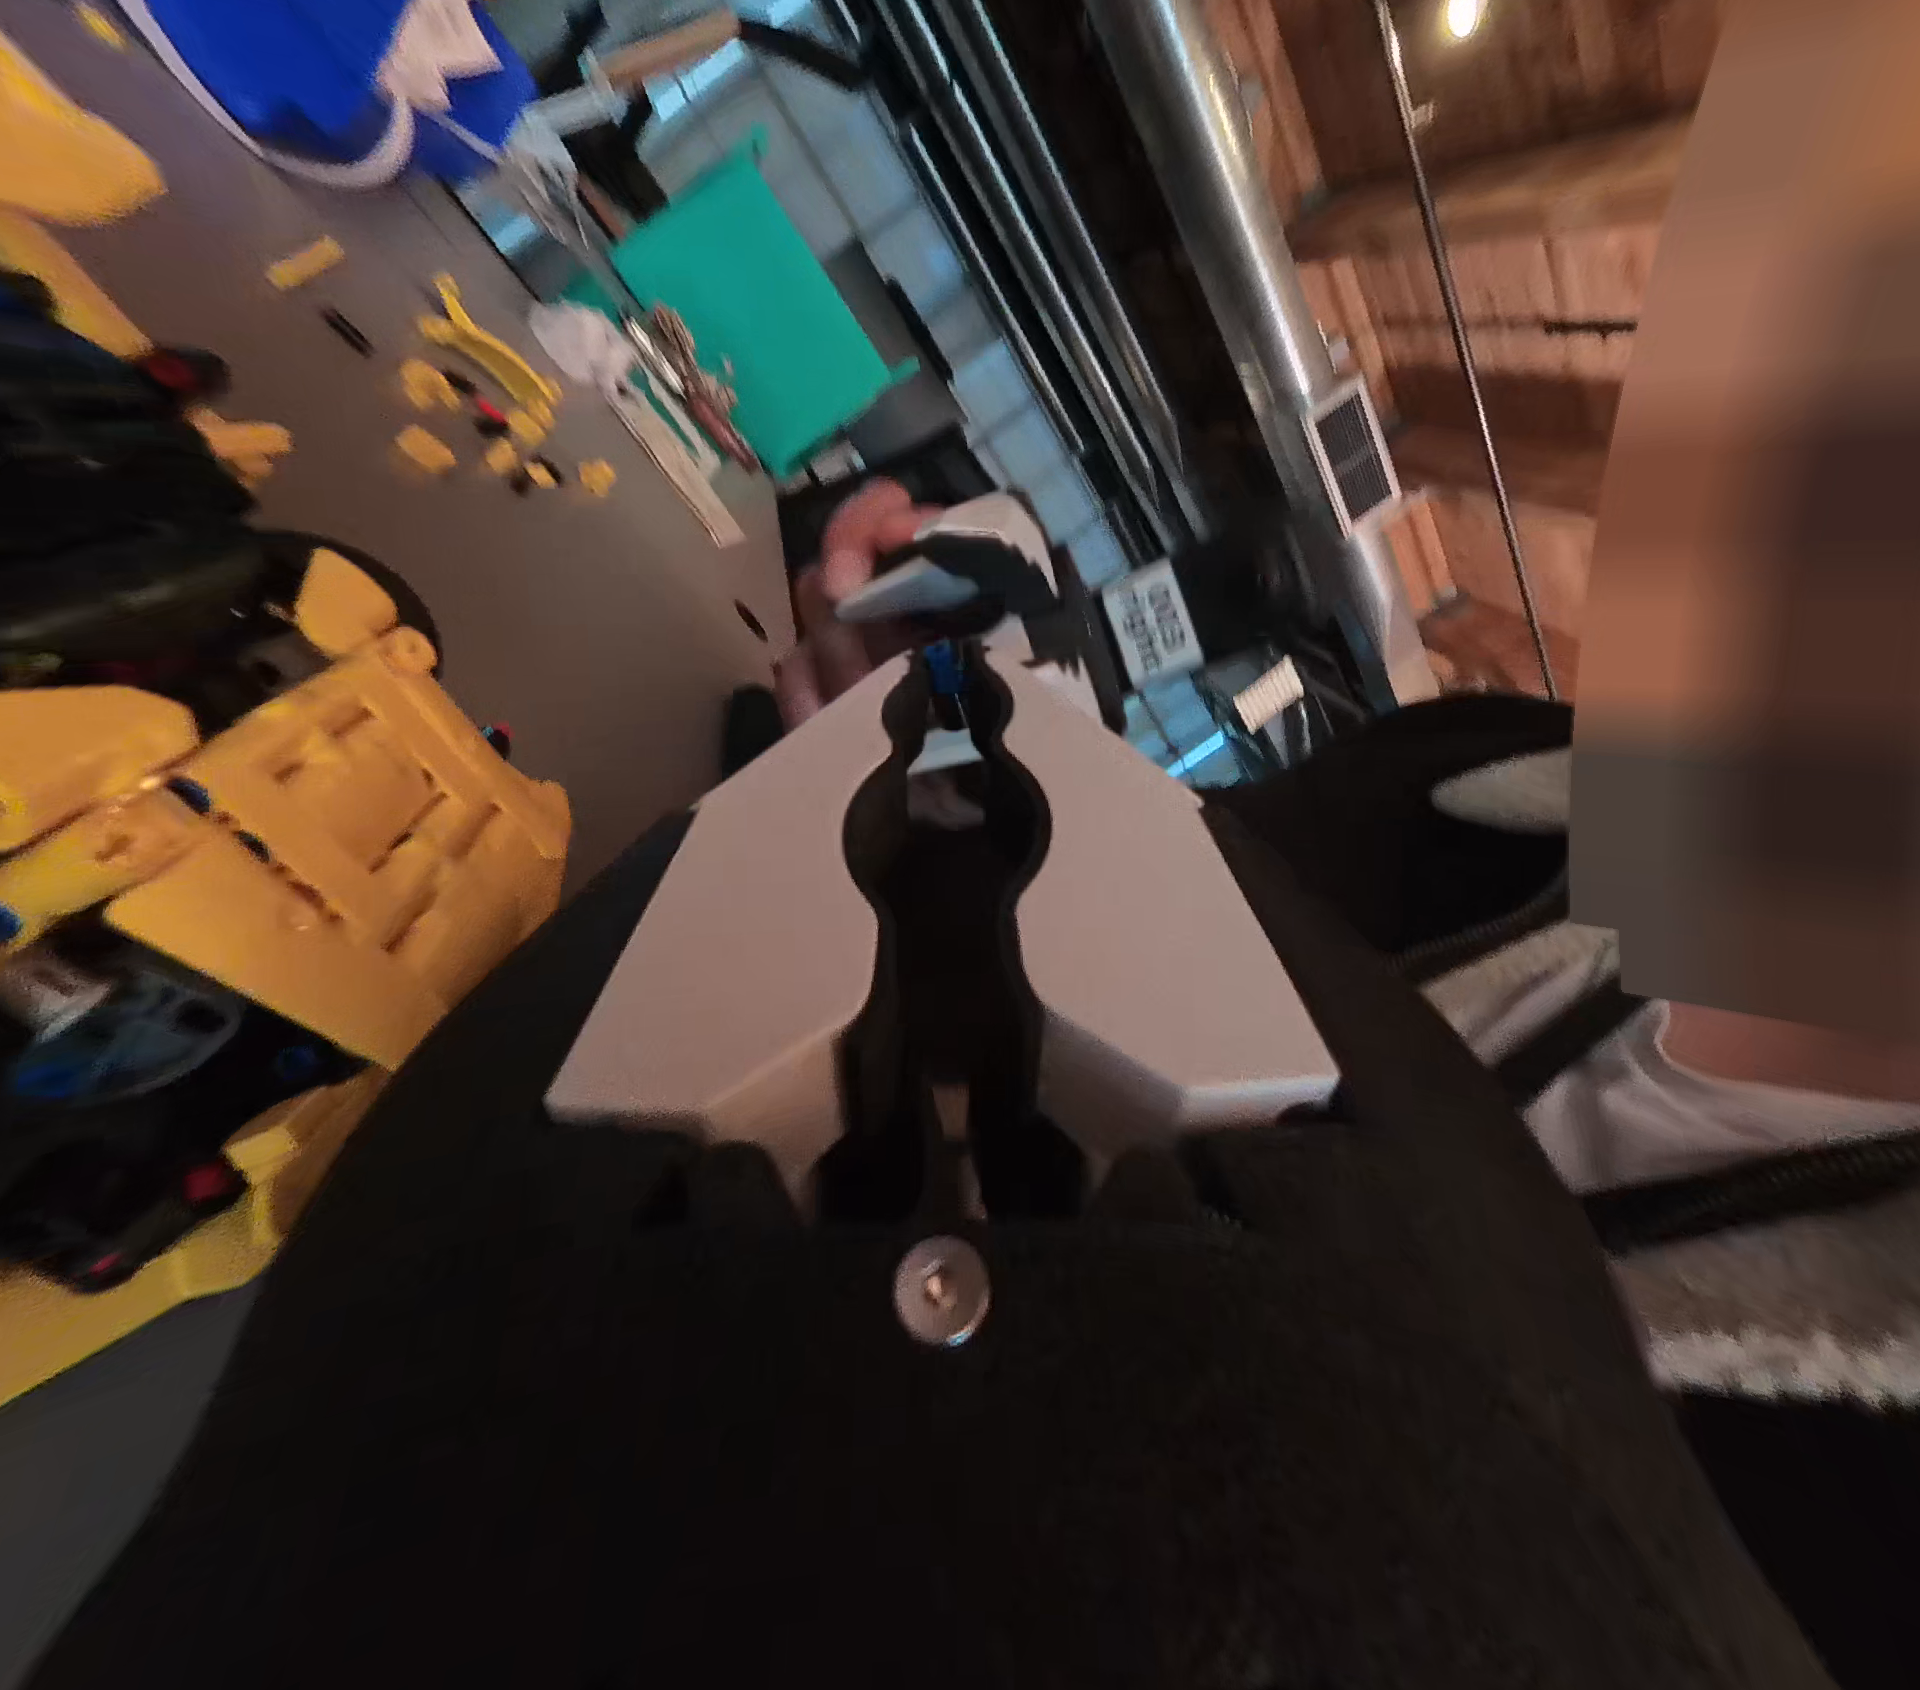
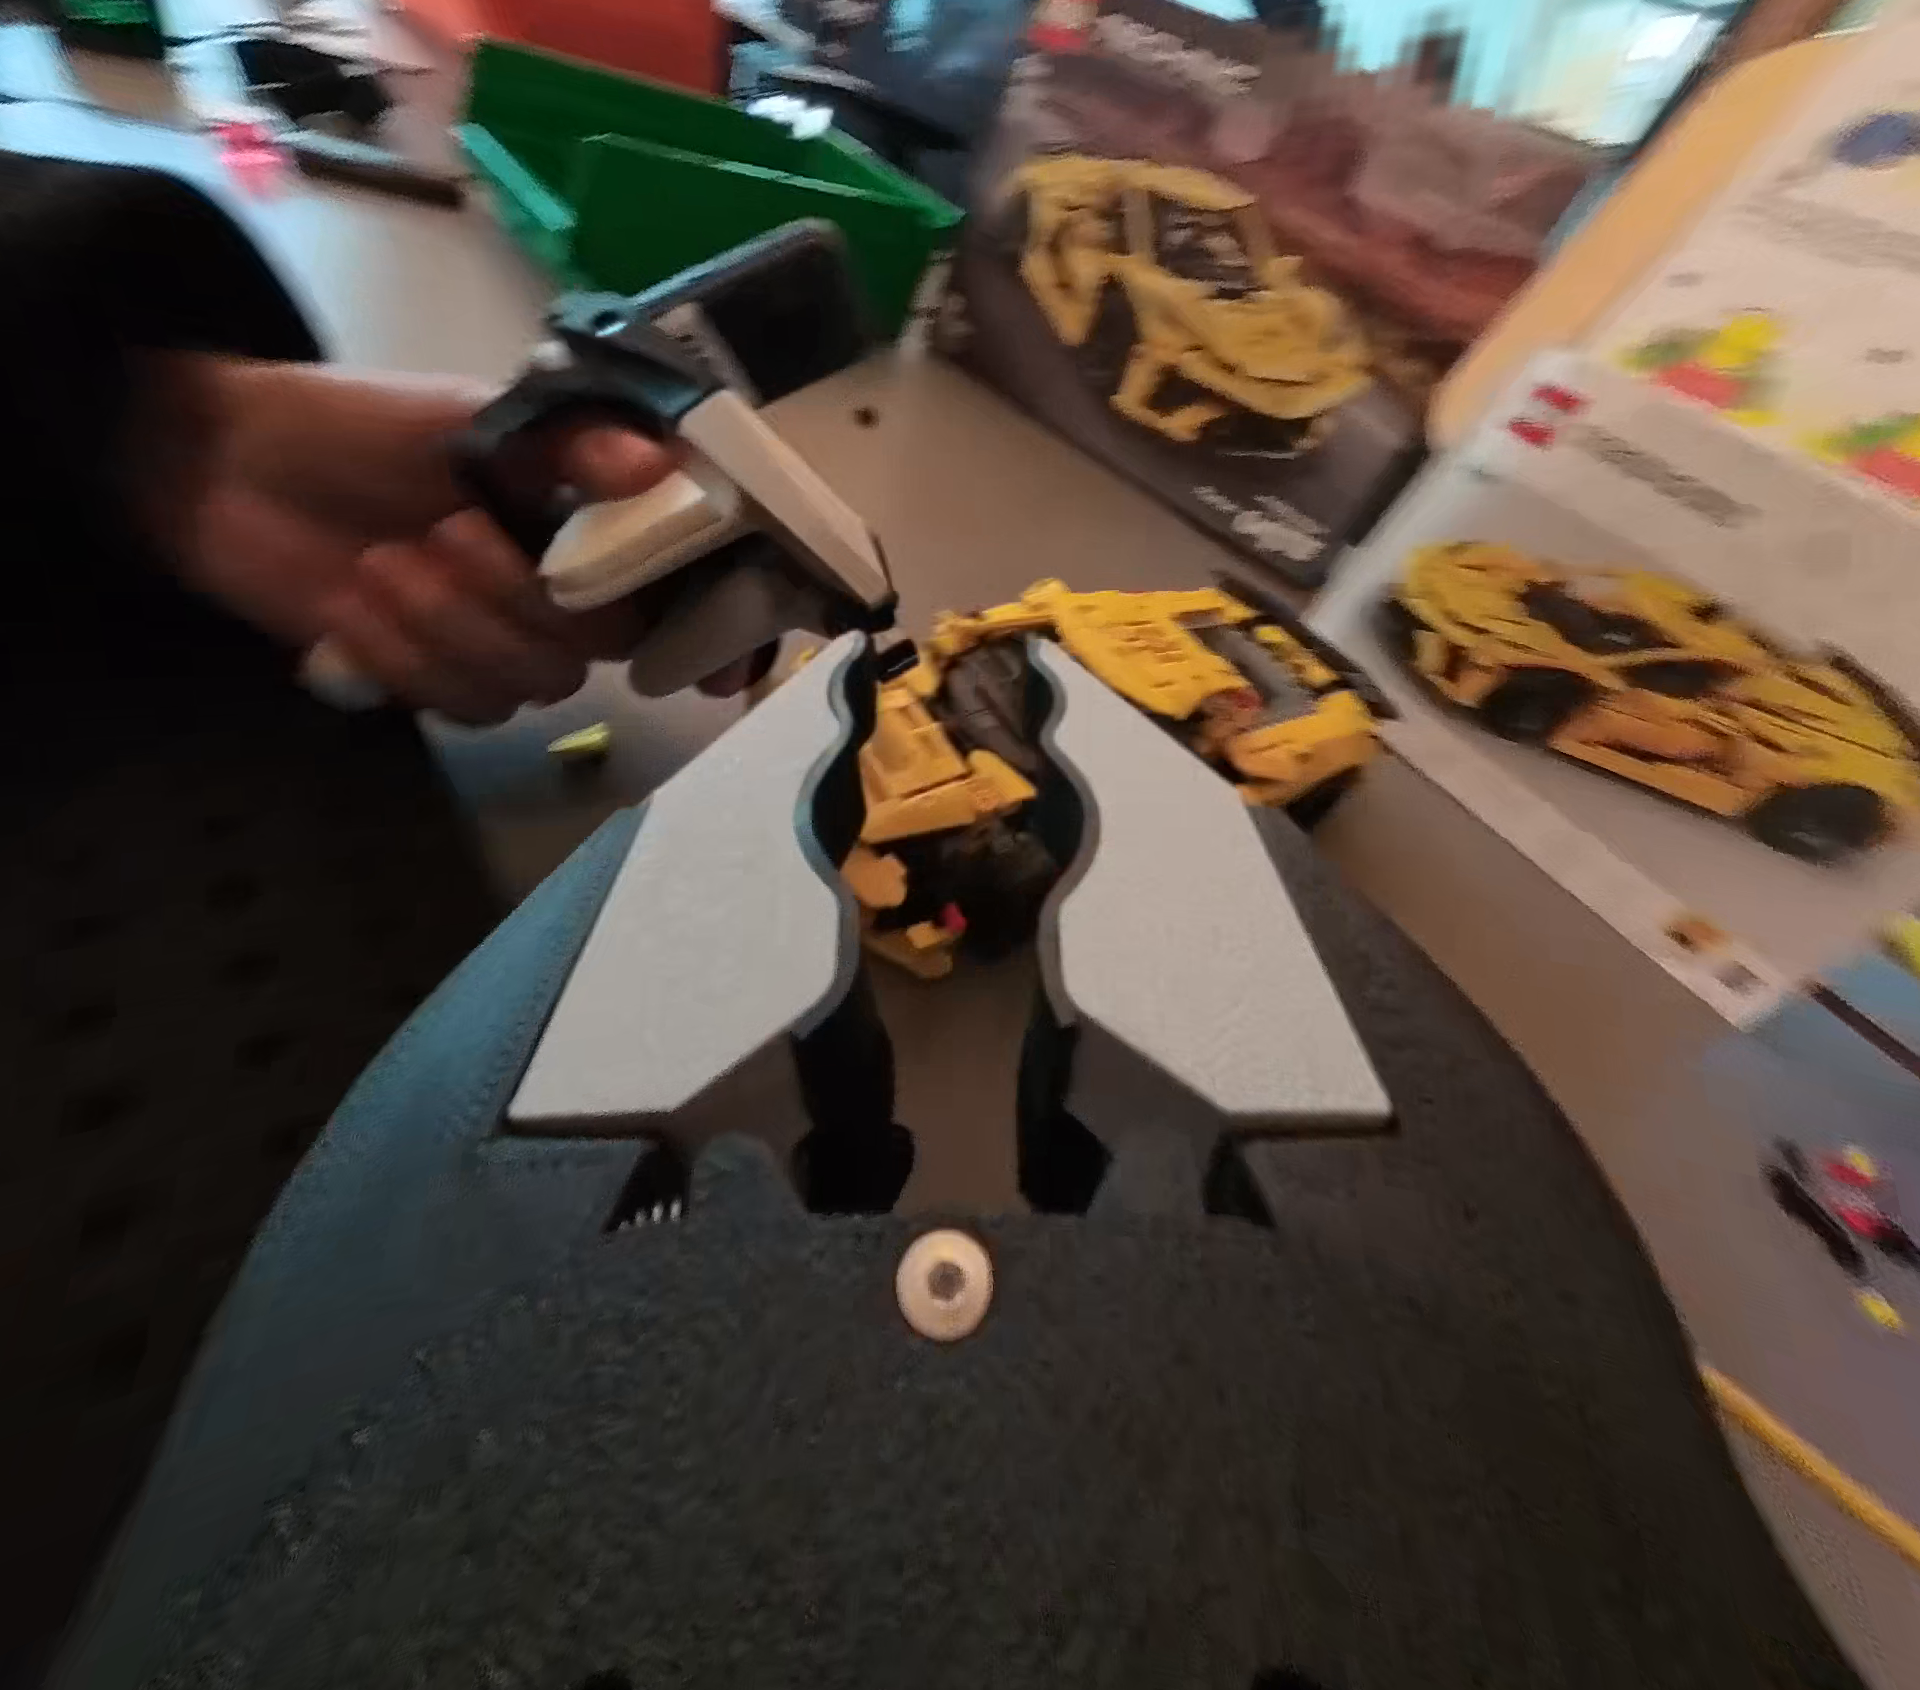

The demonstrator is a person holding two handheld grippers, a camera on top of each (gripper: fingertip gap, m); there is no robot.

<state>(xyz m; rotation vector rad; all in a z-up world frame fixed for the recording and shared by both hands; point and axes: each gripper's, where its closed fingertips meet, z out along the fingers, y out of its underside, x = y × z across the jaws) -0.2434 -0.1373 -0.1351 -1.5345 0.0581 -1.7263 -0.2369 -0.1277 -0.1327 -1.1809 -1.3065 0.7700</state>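
L gripper (image 1: 945,710): jaws narrow, pinched at the tips on a small blue piece (image 1: 940,666). The piece sits right at the fingertips & sticks out fwd, its long axis approx in line w/ the fingers, though blur makes that hard to be sure of. Straight ahead of it & just beyond the piece is the R gripper (image 1: 940,570), held in a hand, nose pointing back toward the L tips, so the two are nose to nose & the piece lies between them. In the R wrist view the R gripper (image 2: 945,653) has its jaws apart w/ nothing between the pads. The L gripper (image 2: 878,617) comes in from the upper L, tilted down, and its tip lies just beside the R gripper's L fingertip (image 2: 844,666); touching or a hair apart, can't tell. The piece shows there only as a dark speck, so it's nearer the R gripper's L finger than its R one. Below & ahead of the R gripper, seen through the gap, a yellow brick car (image 2: 1091,736) lies on the grey table (image 2: 1039,445). From the L gripper the car is off to the L & lower, w/ loose yellow bits (image 1: 478,393) further L-fwd. Two picture boxes (image 2: 1195,310) stand beyond & R of the R gripper, and a green bin (image 2: 707,206) is fwd-L
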